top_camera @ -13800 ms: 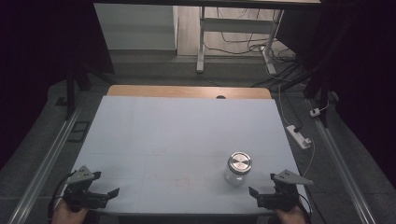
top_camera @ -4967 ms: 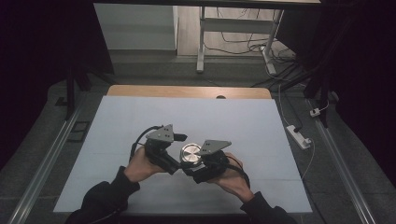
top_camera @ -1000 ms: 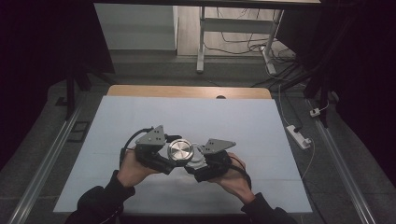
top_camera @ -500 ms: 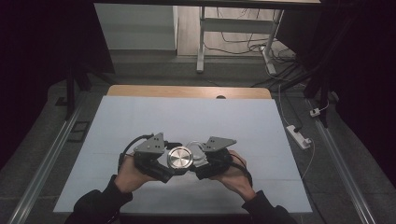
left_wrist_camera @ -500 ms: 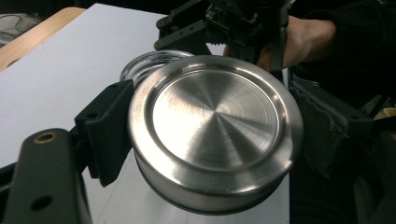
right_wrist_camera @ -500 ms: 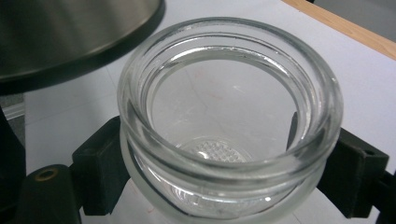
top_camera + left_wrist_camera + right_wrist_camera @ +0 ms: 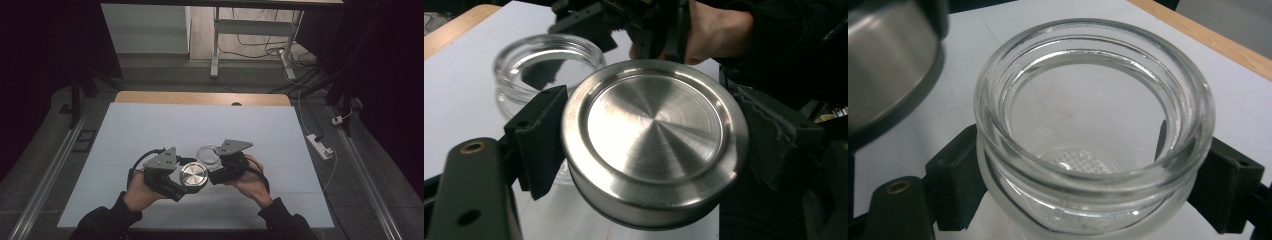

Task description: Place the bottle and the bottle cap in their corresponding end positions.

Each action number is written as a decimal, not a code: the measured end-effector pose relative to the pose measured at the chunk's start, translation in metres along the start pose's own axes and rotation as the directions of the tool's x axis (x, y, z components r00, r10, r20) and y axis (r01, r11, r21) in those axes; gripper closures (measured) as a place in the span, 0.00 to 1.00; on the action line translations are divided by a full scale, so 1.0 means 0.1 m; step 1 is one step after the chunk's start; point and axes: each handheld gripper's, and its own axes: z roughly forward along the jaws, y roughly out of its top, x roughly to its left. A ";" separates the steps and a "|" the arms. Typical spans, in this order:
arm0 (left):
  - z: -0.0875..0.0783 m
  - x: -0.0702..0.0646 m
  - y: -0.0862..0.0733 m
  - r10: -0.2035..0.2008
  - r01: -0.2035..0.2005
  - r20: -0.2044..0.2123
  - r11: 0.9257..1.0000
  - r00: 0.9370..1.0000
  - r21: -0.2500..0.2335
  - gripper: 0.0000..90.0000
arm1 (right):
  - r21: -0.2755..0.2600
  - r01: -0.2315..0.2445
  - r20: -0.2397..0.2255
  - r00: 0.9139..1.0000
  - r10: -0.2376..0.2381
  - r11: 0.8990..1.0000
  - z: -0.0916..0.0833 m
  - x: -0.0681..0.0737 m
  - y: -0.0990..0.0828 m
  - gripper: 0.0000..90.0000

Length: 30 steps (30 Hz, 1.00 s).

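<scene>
My left gripper is shut on a round metal lid, which it holds by the rim between its two black pads. The lid faces up and sits apart from the jar. My right gripper is shut on a clear glass jar, clamped just below its threaded neck. The jar is open-mouthed and empty, with a dimpled bottom. In the left gripper view the jar lies just beyond the lid. Both are held above the middle of the white table.
A wooden strip edges the table's far side. A white power strip with cables lies on the floor at the right. Metal rails run along both sides of the table. A desk frame stands beyond it.
The lid has come off the jar: half a second ago it sat between the two grippers, now it is lower and to the left, and the jar's open mouth shows.
</scene>
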 end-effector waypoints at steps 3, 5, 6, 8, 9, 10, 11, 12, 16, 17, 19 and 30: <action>0.01 -0.01 -0.01 0.001 -0.001 0.004 1.000 1.000 -0.003 0.22 | -0.004 0.002 0.002 1.000 -0.002 1.000 0.02 -0.03 0.03 0.17; 0.02 -0.02 -0.03 0.001 -0.001 0.005 1.000 1.000 -0.003 0.22 | -0.003 0.001 0.004 1.000 -0.001 1.000 0.03 -0.04 0.04 0.17; 0.02 -0.03 -0.04 0.000 0.000 0.006 1.000 1.000 -0.004 0.22 | -0.005 -0.001 0.004 1.000 0.001 1.000 0.04 -0.05 0.05 0.17; 0.03 -0.04 -0.06 0.000 0.000 0.007 1.000 1.000 -0.003 0.22 | -0.002 0.001 0.008 1.000 -0.001 1.000 0.07 -0.08 0.07 0.17; 0.03 -0.04 -0.07 0.000 0.000 0.006 1.000 1.000 -0.001 0.22 | -0.002 0.001 0.008 1.000 -0.001 1.000 0.07 -0.08 0.07 0.17; 0.03 -0.05 -0.08 -0.002 0.002 0.005 1.000 1.000 -0.002 0.22 | -0.004 -0.002 0.010 1.000 0.002 1.000 0.09 -0.10 0.08 0.17; 0.03 -0.05 -0.09 -0.004 0.004 0.006 1.000 1.000 -0.003 0.22 | -0.004 -0.002 0.010 1.000 0.002 1.000 0.09 -0.10 0.08 0.17; 0.03 -0.05 -0.10 -0.005 0.005 0.005 1.000 1.000 -0.002 0.22 | -0.004 -0.004 0.010 1.000 0.004 1.000 0.11 -0.11 0.09 0.17; 0.04 -0.05 -0.14 -0.012 0.012 0.005 1.000 1.000 -0.002 0.22 | 0.002 -0.007 0.015 1.000 0.007 1.000 0.17 -0.15 0.11 0.17; 0.05 -0.05 -0.15 -0.014 0.014 0.004 1.000 1.000 -0.002 0.22 | 0.002 -0.007 0.015 1.000 0.007 1.000 0.17 -0.15 0.11 0.17; 0.07 -0.05 -0.16 -0.014 0.014 0.002 1.000 1.000 0.001 0.22 | 0.005 -0.006 0.019 1.000 0.006 1.000 0.20 -0.18 0.12 0.17; 0.21 -0.06 -0.26 -0.009 0.009 -0.002 1.000 1.000 0.018 0.22 | 0.003 -0.013 0.039 0.999 0.012 1.000 0.26 -0.30 0.18 0.17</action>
